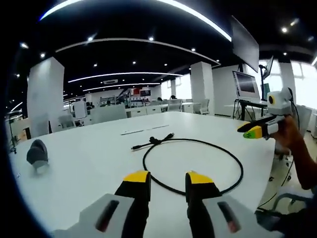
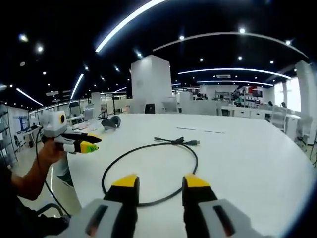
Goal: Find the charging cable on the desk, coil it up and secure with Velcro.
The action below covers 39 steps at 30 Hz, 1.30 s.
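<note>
Left gripper (image 1: 167,184), left gripper view: the two yellow-tipped fingers (image 1: 136,179) stand apart with a moderate gap and hold nothing. Just beyond the fingertips lies the near arc of the charging cable (image 1: 237,159), a thin black cord spread in one wide, loose loop on the white desk (image 1: 89,163). At the far side of the loop the two cable ends (image 1: 154,141) cross, with the plugs pointing away from the fingers. Off to the right of the fingers, above the desk edge, the right gripper (image 1: 257,131) is held up in a person's hand.

Right gripper (image 2: 158,186), right gripper view: its fingers (image 2: 125,182) also stand apart and empty, raised above the near arc of the loop (image 2: 193,158). To the left of them the left gripper shows in a hand, off the desk edge.

Step in hand, as judged: the cable is found but coiling is not begun; neither gripper touches it. The next move calls for lowering one gripper to pinch the cord near the crossed ends, the other gathering the loop into smaller turns. No Velcro strap can be made out at this size.

Room for moving: a dark round object (image 1: 37,152) sits well apart, left of the left fingers; two pale strips (image 1: 143,130) lie beyond the cable ends. The desk edge runs near the loop's outer side.
</note>
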### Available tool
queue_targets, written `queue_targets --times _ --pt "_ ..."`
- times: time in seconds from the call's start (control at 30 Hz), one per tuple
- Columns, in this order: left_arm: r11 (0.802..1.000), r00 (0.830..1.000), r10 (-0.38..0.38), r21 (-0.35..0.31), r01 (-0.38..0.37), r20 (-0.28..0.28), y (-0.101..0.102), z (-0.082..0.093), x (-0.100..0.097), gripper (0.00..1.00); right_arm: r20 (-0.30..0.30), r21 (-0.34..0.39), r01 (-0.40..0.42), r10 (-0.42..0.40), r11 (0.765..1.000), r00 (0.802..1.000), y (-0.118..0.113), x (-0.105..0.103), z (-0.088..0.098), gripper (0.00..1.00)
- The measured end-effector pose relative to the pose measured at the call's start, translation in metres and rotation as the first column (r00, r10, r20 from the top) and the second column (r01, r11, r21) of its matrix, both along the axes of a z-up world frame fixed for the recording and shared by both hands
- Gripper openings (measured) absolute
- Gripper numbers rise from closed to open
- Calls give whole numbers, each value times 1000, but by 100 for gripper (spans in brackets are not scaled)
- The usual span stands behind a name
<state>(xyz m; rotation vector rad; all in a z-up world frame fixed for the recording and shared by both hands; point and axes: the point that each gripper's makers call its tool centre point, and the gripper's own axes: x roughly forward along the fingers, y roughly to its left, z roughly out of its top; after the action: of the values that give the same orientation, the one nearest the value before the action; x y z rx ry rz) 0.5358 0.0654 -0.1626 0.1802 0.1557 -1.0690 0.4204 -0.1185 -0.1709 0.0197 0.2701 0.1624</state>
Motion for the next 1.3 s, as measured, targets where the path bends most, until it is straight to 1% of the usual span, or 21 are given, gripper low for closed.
queue_targets --times 0.1,0.2,0.23,0.27,0.37,0.47,0.5,0.53,0.6,0.67,0.73,0.77,0.8,0.83,0.87,0.9,0.97,1.13,1.23,1.3 --pt "1000 1000 -4 14 4 -11 1 -5 -4 28 2 1 17 -17 1000 1000 -3 1 -1 35" --pt "1000 1000 5 -5 -5 -16 1 -2 -3 28 -4 -18 29 -29 999 1000 -2 -2 -5 35" --pt "1000 1000 4 -5 -4 -16 2 -2 -3 28 -13 -27 34 -35 999 999 -3 -3 -7 36" --pt "1000 1000 1 2 -1 -19 2 -2 -4 28 -10 -39 41 -42 998 999 -2 -5 -10 36" --pt "1000 1000 -6 2 6 -7 2 1 -12 28 -12 -52 60 -60 997 998 0 -10 -14 36" --pt "1000 1000 -3 4 3 8 3 5 -15 29 -5 -51 74 -75 996 997 -3 -14 -13 36" --pt "1000 1000 0 6 -1 14 4 6 -26 29 3 -46 78 -78 996 997 -2 -17 -11 36" --pt "1000 1000 -4 13 4 18 4 6 -31 29 10 -41 80 -80 996 997 -2 -20 -10 36" --pt "1000 1000 -6 17 6 19 6 8 -36 29 12 -44 94 -93 995 996 -3 -25 -9 36" --pt "1000 999 -5 6 5 37 7 12 -40 30 26 -60 99 -98 993 995 -1 -30 -7 36" --pt "1000 998 -4 -2 4 57 8 15 -41 25 39 -52 96 -94 994 995 0 -36 -3 36" --pt "1000 998 -5 2 5 66 9 15 -42 22 40 -52 96 -94 994 995 1 -37 -2 36" --pt "1000 998 -5 5 4 68 10 17 -43 20 46 -57 97 -95 994 994 1 -39 0 37" --pt "1000 998 -3 1 3 66 10 18 -43 21 48 -61 100 -97 993 994 1 -40 2 37" --pt "1000 998 -5 -26 6 60 10 23 -46 23 55 -69 104 -101 992 993 0 -42 5 37" --pt "999 998 -4 -38 6 59 11 25 -47 25 65 -79 107 -102 991 993 0 -44 8 37" --pt "999 998 2 -45 1 63 12 25 -47 27 73 -84 108 -102 991 992 -2 -45 12 37" --pt "999 999 6 -51 -4 48 14 16 -47 28 60 -81 88 -83 993 995 3 -44 8 37" --pt "998 1000 -23 -63 24 3 12 13 -52 29 46 -76 77 -74 994 996 5 -42 5 38" --pt "998 1000 -24 -57 24 3 12 8 -53 29 39 -80 70 -67 994 997 8 -44 0 38"
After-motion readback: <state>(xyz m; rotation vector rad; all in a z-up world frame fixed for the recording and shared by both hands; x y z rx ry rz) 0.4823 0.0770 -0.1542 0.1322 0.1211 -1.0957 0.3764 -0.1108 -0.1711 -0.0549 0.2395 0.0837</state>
